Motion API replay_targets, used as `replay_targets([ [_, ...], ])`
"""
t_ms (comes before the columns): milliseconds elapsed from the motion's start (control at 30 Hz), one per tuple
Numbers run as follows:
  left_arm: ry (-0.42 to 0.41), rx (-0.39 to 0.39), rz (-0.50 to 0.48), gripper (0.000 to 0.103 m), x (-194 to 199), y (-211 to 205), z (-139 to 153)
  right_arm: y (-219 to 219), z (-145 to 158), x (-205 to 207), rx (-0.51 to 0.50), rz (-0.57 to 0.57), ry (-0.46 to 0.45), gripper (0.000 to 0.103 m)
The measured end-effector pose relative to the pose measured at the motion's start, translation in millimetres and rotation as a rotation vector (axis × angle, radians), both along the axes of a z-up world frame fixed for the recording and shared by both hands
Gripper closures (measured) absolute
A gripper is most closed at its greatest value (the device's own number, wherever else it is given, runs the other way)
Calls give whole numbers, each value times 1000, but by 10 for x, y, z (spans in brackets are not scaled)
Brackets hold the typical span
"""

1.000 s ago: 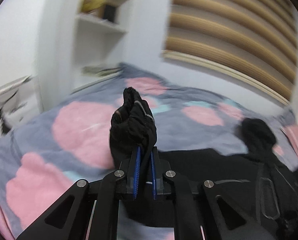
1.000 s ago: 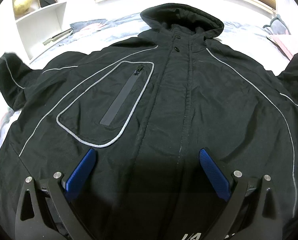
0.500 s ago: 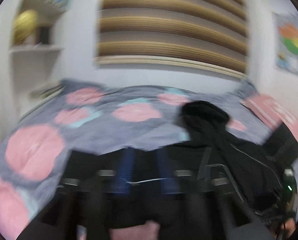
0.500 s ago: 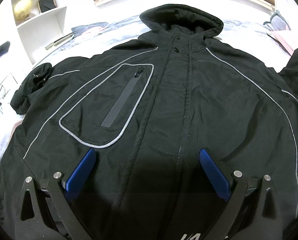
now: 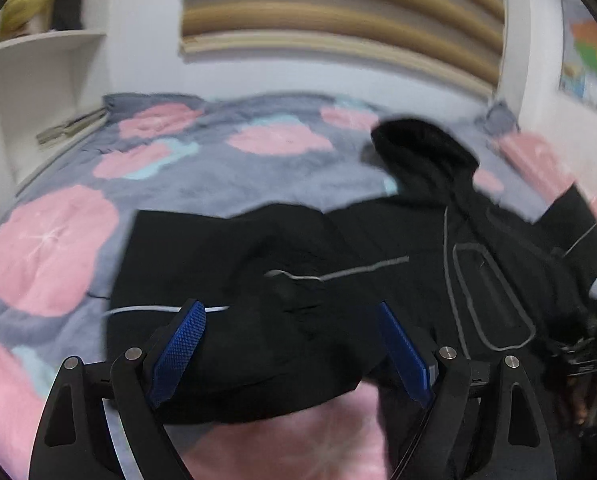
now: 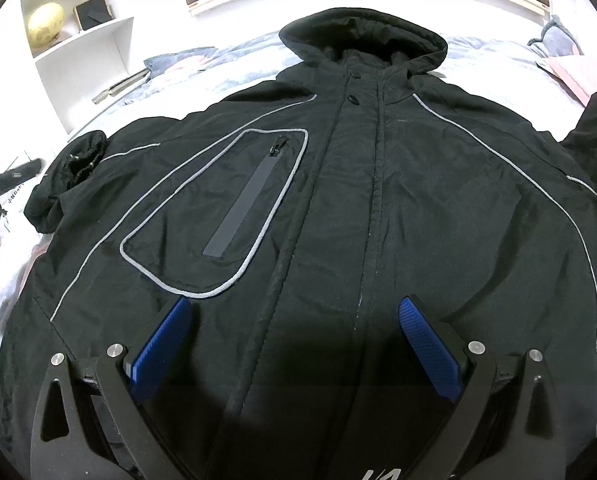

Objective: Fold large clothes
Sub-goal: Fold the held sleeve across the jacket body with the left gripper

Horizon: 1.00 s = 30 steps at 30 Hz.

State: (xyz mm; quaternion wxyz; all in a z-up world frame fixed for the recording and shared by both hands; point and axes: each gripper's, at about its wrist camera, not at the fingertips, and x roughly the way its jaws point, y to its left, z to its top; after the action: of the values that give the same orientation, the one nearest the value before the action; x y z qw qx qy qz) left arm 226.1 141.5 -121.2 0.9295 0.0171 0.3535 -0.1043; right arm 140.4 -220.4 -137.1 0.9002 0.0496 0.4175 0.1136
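Black jacket (image 6: 378, 208) lengthwise, hood away; left claw (image 5: 290, 344) opening, right claw (image 6: 294, 344) wide, both empty.

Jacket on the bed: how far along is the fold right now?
Barely started. Done: the jacket lies flat, front up, hood at the top, and one sleeve is laid in onto the body. In hand: nothing; the left gripper is opening above that sleeve, and the right gripper hovers open over the hem. Left: the other sleeve, still spread out, then folding the body.
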Motion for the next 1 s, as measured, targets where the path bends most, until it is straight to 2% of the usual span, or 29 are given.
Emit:
replay_targets([
  [133, 142, 140, 38, 17, 414, -256, -417, -5, 4, -2, 6, 1, -1, 0],
  [200, 164, 170, 76, 59, 467, -243, -460, -10, 2, -3, 9, 1, -2, 0],
  [233, 179, 141, 83, 62, 489, -208, -424, -12, 1, -4, 11, 1, -2, 0],
  [267, 169, 115, 91, 71, 465, -166, -368, -13, 1, -5, 13, 1, -3, 0],
  [300, 150, 94, 90, 74, 417, -165, -267, -17, -1, -7, 15, 1, -3, 0],
  [400, 47, 59, 13, 74, 145, -405, 174, -30, -1, -5, 27, 2, -6, 0],
  [500, -42, 22, -114, 74, -138, -816, 599, -38, 1, -4, 34, 2, -7, 0],
  [567, -70, -37, -207, 74, -253, -1115, 805, -42, 3, -7, 38, 1, -8, 0],
  [633, -64, -111, -296, 74, -307, -1363, 870, -53, 7, -14, 45, -2, -12, 0],
  [733, -2, -259, -418, 73, -256, -1706, 742, -121, 33, -49, 77, -28, -31, 0],
  [800, 107, -337, -463, 72, -97, -1950, 448, -210, 50, -88, 109, -67, -48, 0],
  [867, 218, -342, -452, 72, 130, -2115, 89, -298, 57, -104, 141, -99, -54, 0],
  [933, 331, -311, -436, 70, 291, -2246, -299, -360, 60, -119, 166, -119, -57, 0],
  [1000, 413, -339, -429, 57, 347, -2278, -565, -372, 63, -120, 174, -121, -55, 0],
])
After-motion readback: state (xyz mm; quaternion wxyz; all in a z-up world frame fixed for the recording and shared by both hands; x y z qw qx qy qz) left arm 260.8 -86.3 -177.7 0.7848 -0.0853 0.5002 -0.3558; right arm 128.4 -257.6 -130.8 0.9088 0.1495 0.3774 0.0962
